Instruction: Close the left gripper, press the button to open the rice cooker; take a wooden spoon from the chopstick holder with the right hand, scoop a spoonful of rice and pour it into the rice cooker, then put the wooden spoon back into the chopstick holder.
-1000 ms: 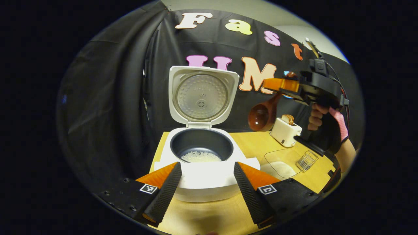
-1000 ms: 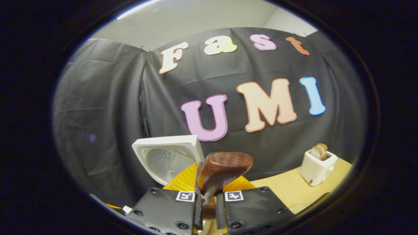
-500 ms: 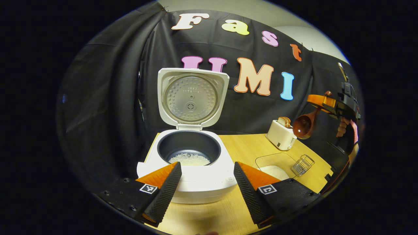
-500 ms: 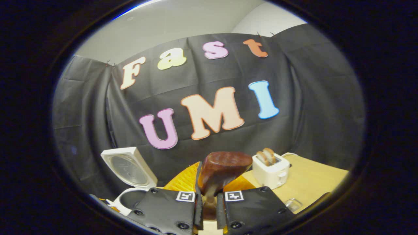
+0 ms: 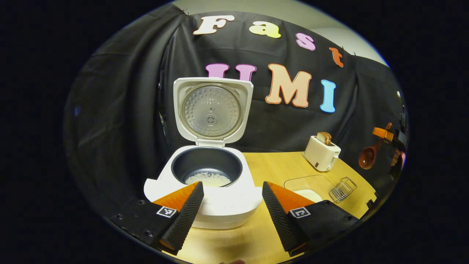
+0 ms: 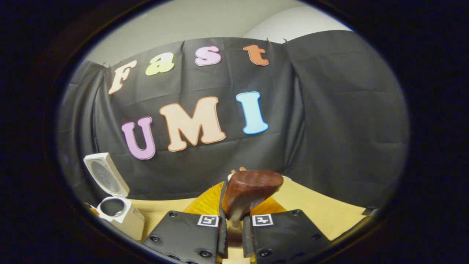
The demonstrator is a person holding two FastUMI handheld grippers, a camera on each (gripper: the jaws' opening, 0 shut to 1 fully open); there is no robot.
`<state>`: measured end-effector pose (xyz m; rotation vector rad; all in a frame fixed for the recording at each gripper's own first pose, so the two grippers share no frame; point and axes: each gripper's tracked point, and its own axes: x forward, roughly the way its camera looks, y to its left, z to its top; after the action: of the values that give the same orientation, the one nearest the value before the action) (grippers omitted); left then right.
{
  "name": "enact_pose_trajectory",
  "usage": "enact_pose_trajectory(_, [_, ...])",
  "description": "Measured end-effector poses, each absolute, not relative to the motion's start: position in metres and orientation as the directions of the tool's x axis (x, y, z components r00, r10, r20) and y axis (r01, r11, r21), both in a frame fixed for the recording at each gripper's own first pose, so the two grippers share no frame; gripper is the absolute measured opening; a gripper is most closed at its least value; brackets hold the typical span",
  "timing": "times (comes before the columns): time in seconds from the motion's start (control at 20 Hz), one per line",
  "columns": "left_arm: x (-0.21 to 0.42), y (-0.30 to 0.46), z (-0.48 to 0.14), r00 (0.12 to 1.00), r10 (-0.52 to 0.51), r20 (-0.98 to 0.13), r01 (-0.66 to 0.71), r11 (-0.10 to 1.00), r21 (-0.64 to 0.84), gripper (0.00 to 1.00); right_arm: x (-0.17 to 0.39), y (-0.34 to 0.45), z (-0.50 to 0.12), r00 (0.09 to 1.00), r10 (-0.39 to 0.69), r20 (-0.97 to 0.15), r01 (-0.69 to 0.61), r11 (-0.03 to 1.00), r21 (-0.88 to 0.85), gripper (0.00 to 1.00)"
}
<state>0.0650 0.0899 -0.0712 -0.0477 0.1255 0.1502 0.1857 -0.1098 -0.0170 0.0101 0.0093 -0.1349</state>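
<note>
Wooden spoon (image 6: 251, 190) shifted right, rounded, glossy

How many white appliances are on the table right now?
2. The rice cooker, lid up, sits at the table's left, just ahead of the left tongs. The toaster stands at the back right, near the wall. Others may be hidden.

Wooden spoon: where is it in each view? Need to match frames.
Left gripper view: wooden spoon at far right edge, above the table, bowl hanging down.
Right gripper view: wooden spoon bottom centre, clamped between the right gripper fingers.
Shared landmark: open rice cooker.
</note>
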Motion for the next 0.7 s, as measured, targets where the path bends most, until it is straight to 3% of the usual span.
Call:
enact_pose_trajectory(0.35, [0.072, 0.066, -0.082, 0.967, 0.215, -0.137, -0.224, 0.973, -0.051, 0.95, 0.215, -0.161, -0.056, 0.992, -0.109, -0.059, 0.109, 0.994, -0.011, 0.17])
enact_pose_trajectory(0.7, [0.082, 0.050, -0.085, 0.957, 0.256, -0.134, -0.265, 0.963, -0.054, 0.93, 0.233, -0.153, -0.114, 0.987, -0.020, -0.156, 0.021, 1.000, -0.001, 0.18])
